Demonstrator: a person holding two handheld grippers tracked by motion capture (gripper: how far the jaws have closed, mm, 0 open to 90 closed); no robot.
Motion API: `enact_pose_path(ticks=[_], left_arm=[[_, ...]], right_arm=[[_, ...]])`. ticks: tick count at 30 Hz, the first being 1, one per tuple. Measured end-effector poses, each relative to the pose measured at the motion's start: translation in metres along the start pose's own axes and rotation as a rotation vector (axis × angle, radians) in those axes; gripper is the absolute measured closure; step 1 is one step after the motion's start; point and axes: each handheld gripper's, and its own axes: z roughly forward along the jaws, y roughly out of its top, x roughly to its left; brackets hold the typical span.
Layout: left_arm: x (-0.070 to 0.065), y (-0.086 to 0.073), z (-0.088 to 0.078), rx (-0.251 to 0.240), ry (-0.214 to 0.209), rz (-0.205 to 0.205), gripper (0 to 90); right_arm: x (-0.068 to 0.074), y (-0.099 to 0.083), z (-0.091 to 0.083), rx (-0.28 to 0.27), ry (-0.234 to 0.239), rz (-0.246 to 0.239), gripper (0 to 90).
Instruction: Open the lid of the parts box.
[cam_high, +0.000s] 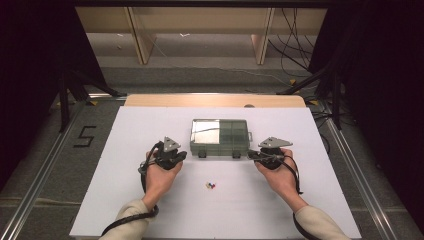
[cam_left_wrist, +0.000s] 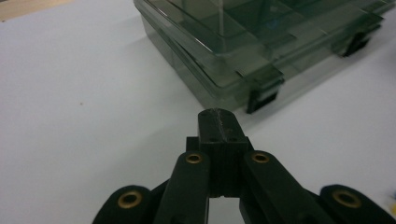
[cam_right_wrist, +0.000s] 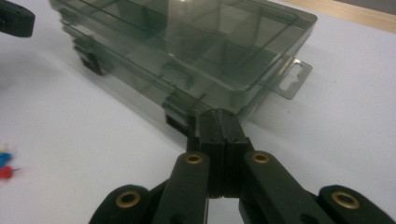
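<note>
From the high view, a translucent grey-green compartment box (cam_high: 220, 137) sits with its lid down on the white table (cam_high: 150, 210), its two dark latches facing the person. The left gripper (cam_high: 181, 155) and the right gripper (cam_high: 251, 156) flank its front corners, and a few small coloured push pins (cam_high: 211, 185) lie loose between the hands.

In the left gripper view, the jaws are clenched together with nothing between them, the tips just short of the near latch (cam_left_wrist: 262, 98).

In the right gripper view, the jaws are likewise pressed shut and empty, their tips right at the other latch (cam_right_wrist: 175, 122); whether they touch it I cannot tell. The divided compartments seen through the lid look empty.

The risk, as I judge it: prying one latch unevenly could slide or tip the light box, and a skidding box or hand could scatter the pins.
</note>
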Motion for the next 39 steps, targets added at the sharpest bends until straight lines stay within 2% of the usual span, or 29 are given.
enact_pose_path(ticks=[1,2,3,4,5,6,11,13,16,18,22,23,24,25,26,28,29,31,33,34,35,36,38,39], left_arm=[[0.002,0.003,0.007,-0.013,0.006,-0.018,90.0],[0.002,0.003,0.007,-0.013,0.006,-0.018,90.0],[0.001,0.005,0.013,-0.048,0.017,-0.053,90.0],[0.001,0.005,0.013,-0.048,0.017,-0.053,90.0],[0.004,0.006,0.013,-0.012,0.015,-0.017,90.0],[0.004,0.007,0.014,-0.005,0.017,-0.008,90.0],[0.004,0.007,0.016,-0.007,0.019,-0.005,90.0],[0.005,0.008,0.016,-0.016,0.007,-0.008,89.9],[0.002,0.012,0.017,-0.066,0.006,-0.02,89.9],[0.001,0.015,0.018,-0.099,0.008,-0.049,89.9],[0.001,0.018,0.018,-0.11,0.001,-0.042,89.7],[0.0,0.02,0.018,-0.137,0.002,-0.062,89.7],[0.001,0.021,0.017,-0.136,0.0,-0.05,89.8],[0.0,0.023,0.017,-0.151,0.0,-0.065,89.8],[0.001,0.024,0.016,-0.149,0.001,-0.057,89.8],[0.001,0.027,0.016,-0.171,0.003,-0.071,89.8],[0.002,0.029,0.015,-0.165,0.007,-0.055,89.8],[0.001,0.032,0.015,-0.182,0.008,-0.061,89.9],[0.001,0.033,0.015,-0.186,0.009,-0.062,89.9],[0.001,0.035,0.015,-0.192,0.012,-0.065,89.9],[0.001,0.035,0.015,-0.192,0.012,-0.065,89.9],[0.002,0.037,0.015,-0.198,0.013,-0.053,89.9],[0.002,0.039,0.016,-0.2,0.013,-0.057,89.9],[0.002,0.041,0.016,-0.205,0.015,-0.054,89.9]], right_arm=[[-0.002,0.0,0.002,0.0,-0.013,-0.009,90.0],[-0.002,0.0,0.002,0.0,-0.013,-0.009,90.0],[-0.004,0.0,0.004,0.014,-0.017,0.011,90.0],[-0.005,0.001,0.006,0.005,-0.022,0.008,90.0],[-0.007,0.001,0.007,0.004,-0.03,0.001,90.0],[-0.007,0.002,0.007,0.014,-0.026,0.015,90.0],[-0.009,0.002,0.011,0.0,-0.033,-0.001,90.0],[-0.008,0.003,0.01,-0.001,-0.04,0.003,90.0],[-0.009,0.005,0.008,-0.01,-0.041,-0.003,90.0],[-0.008,0.005,0.007,-0.013,-0.037,0.006,90.0],[-0.007,0.008,0.005,-0.024,-0.037,0.002,90.0],[-0.008,0.008,0.005,-0.04,-0.043,-0.012,90.0],[-0.007,0.009,0.004,-0.042,-0.042,-0.001,90.0],[-0.007,0.01,0.003,-0.052,-0.044,-0.001,90.0],[-0.007,0.011,0.003,-0.062,-0.046,-0.007,90.0],[-0.007,0.012,0.002,-0.064,-0.052,-0.012,90.0],[-0.007,0.012,0.002,-0.073,-0.056,-0.01,88.2],[-0.006,0.014,0.0,-0.075,-0.098,-0.036,82.6],[-0.006,0.014,0.0,-0.084,-0.11,-0.047,80.1],[-0.006,0.015,0.0,-0.096,-0.134,-0.053,73.6],[-0.006,0.016,0.0,-0.095,-0.144,-0.06,71.4],[-0.007,0.016,0.0,-0.1,-0.149,-0.068,68.9],[-0.007,0.017,0.001,-0.105,-0.154,-0.069,66.8],[-0.008,0.019,0.003,-0.123,-0.158,-0.088,64.8]])
